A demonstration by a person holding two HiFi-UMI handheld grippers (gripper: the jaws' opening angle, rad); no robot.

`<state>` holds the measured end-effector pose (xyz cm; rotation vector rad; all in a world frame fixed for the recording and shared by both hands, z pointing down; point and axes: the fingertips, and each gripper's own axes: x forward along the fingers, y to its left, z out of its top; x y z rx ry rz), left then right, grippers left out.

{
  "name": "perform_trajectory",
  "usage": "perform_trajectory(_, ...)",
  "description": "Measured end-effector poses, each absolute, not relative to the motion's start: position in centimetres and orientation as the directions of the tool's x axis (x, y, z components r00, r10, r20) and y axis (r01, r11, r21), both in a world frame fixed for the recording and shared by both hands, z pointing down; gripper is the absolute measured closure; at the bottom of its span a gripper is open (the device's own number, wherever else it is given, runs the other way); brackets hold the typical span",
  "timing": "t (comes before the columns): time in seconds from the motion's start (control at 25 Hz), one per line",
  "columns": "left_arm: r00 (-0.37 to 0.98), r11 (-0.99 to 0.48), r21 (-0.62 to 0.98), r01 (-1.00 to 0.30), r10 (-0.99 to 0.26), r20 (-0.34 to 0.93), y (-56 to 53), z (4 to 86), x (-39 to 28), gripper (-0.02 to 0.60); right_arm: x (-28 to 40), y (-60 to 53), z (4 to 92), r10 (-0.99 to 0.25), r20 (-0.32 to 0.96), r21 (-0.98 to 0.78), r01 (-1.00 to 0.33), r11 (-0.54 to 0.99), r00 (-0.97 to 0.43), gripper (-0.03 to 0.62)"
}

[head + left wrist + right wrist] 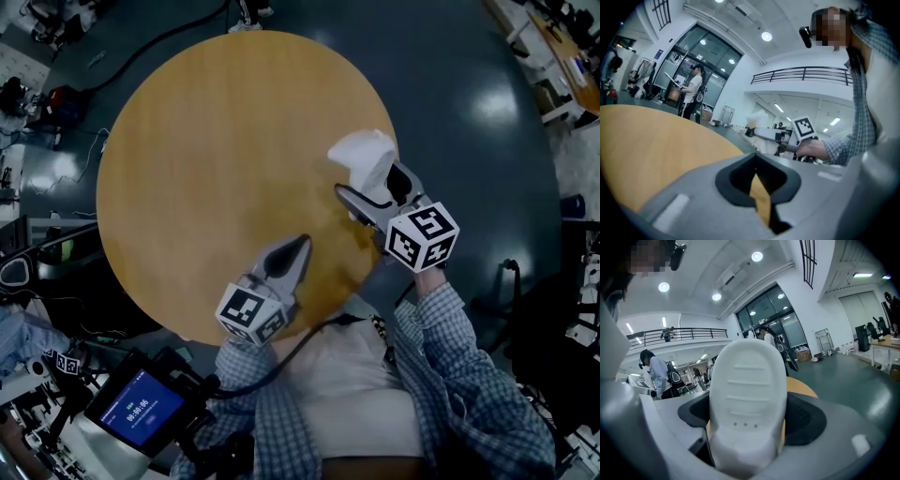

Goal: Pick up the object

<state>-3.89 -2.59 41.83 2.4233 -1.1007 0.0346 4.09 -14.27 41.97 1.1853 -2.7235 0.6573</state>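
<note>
One white, ribbed, sole-shaped plastic object (747, 394) pinched between jaws of right gripper (373, 187), apparently held clear above edge of round tan wooden table (206, 159), as pick-up requires. Left gripper (298, 248): jaws pressed together, empty, parked aside for clearance.

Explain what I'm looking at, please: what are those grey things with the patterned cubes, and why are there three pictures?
There is no robot here. A person holds a two-jaw tool in each hand, and the marker cube is part of a tool. The head view comes from a camera on the person's head, looking down on a round wooden table. The other two views come from cameras riding on the tools, looking along their jaws. The left tool is shut and empty, over the table. The right tool is shut on a white ribbed object. I see nothing else on the tabletop.
</note>
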Motion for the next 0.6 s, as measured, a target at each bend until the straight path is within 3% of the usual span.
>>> perform_trajectory(0.6, 0.672, -0.564, 0.404, -0.72, -0.711, 0.206, -1.5, 41.9, -3.0, 0.583, 4.8, -12.6, 42.9, -0.652, 0.277, -0.346, -0.706, 0.618, -0.706, 0.135)
